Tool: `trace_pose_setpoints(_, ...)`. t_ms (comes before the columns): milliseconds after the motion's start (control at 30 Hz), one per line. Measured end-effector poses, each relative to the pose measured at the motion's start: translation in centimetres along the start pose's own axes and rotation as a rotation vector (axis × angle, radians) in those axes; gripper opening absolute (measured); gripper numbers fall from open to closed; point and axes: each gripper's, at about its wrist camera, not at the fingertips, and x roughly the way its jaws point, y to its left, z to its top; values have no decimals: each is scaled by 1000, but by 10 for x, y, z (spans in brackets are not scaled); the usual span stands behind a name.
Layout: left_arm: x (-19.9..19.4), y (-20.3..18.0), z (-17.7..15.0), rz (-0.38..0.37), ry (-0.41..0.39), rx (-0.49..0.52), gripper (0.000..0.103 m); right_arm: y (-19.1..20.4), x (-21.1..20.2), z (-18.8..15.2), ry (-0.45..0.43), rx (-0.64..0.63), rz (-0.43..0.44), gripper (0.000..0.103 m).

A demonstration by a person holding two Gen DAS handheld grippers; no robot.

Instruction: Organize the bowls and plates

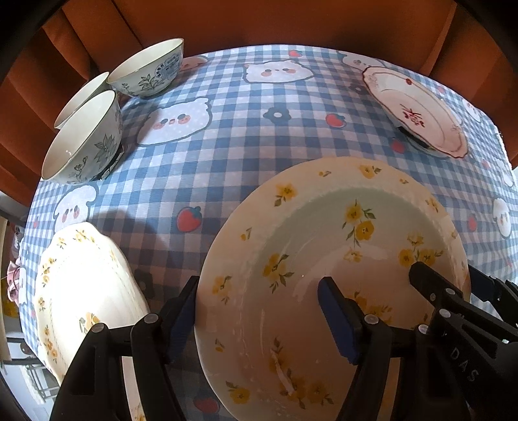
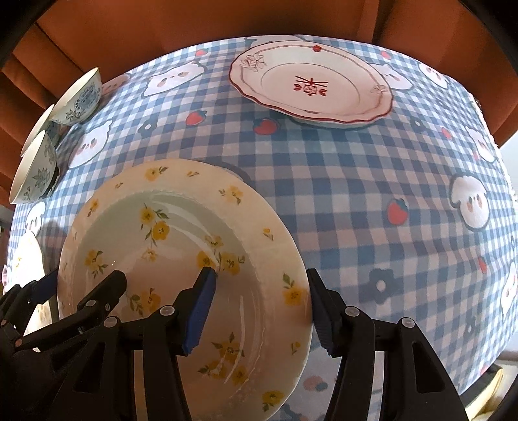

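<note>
The plate (image 1: 323, 275) is pinched at opposite rims by the left hand-held gripper (image 1: 259, 311) and the right hand-held gripper (image 2: 259, 307); uneven lifting could tip it.

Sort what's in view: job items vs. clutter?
Job: yellow plate straddled by left gripper and right gripper; second yellow plate; red plate; three bowls.

Not job: checked tablecloth, orange curtain.

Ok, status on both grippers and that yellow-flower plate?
Left gripper and right gripper both straddle opposite rims of the yellow-flowered cream plate. Grip unconfirmed. Red-trimmed white plate sits beyond, clear of it.
</note>
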Motion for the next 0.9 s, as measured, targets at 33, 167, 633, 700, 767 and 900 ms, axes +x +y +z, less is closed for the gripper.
trace_pose_setpoints(33,-2,1,0,-8,-1,-1,73,0,-3,-2,-5,2,-5,60)
trace_pose_setpoints(167,-13,3,-2,-23,-22,18,73,1,-13,-7,-11,13,-13,60)
trace_pose_setpoints(633,-48,42,-11,-101,-93,32,73,37,-57,-27,-62,49,-79,60)
trace_pose_setpoints(700,-52,49,-13,-108,-106,36,73,45,-63,-30,-68,52,-89,60)
trace_pose_setpoints(767,-56,56,-14,-107,-121,34,73,55,-68,-32,-80,52,-103,60)
trace_pose_setpoints(900,-63,75,-19,-123,-133,27,73,73,-77,-35,-95,52,-115,60)
